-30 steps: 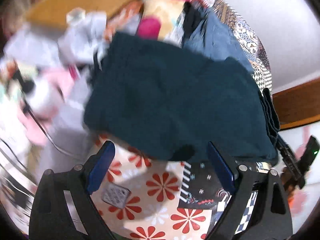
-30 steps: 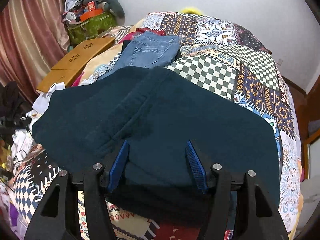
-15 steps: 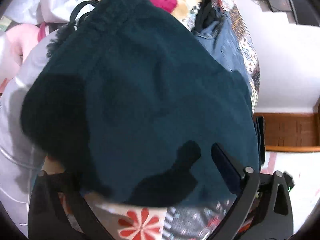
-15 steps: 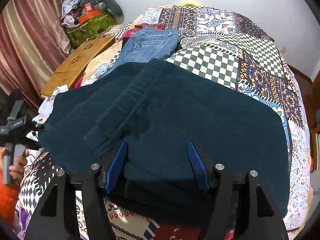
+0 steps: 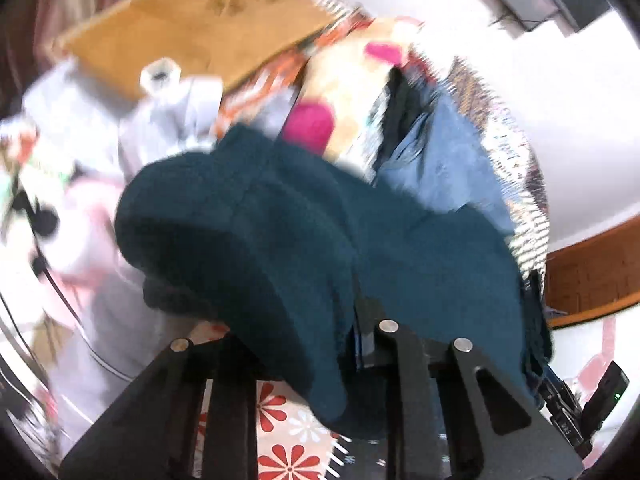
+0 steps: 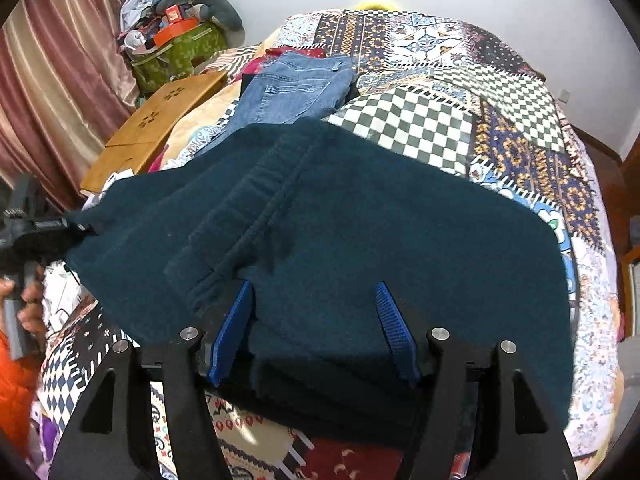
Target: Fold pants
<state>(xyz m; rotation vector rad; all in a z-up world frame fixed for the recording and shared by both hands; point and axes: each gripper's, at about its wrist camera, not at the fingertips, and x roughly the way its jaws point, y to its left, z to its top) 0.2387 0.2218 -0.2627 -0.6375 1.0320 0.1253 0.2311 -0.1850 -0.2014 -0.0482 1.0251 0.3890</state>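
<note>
Dark teal fleece pants (image 6: 360, 232) lie folded on the patchwork bed. In the left wrist view the pants (image 5: 280, 240) bulge up over my left gripper (image 5: 320, 344), which is shut on a lifted fold of them; its fingertips are buried in cloth. My right gripper (image 6: 314, 320) is open, its blue pads (image 6: 394, 328) straddling the near edge of the folded pile. The left gripper (image 6: 36, 228) also shows in the right wrist view, at the pants' left end.
Folded blue jeans (image 6: 292, 92) lie behind the teal pants. A wooden board (image 6: 160, 124) and a green bag with clutter (image 6: 176, 48) sit at the bed's left side. A checkered quilt (image 6: 420, 124) covers the bed to the right. White cloths (image 5: 168, 120) lie beside the board.
My left gripper has closed on the pants' left end and lifted it, so the cloth now humps up. The right gripper has stayed open at the near edge.
</note>
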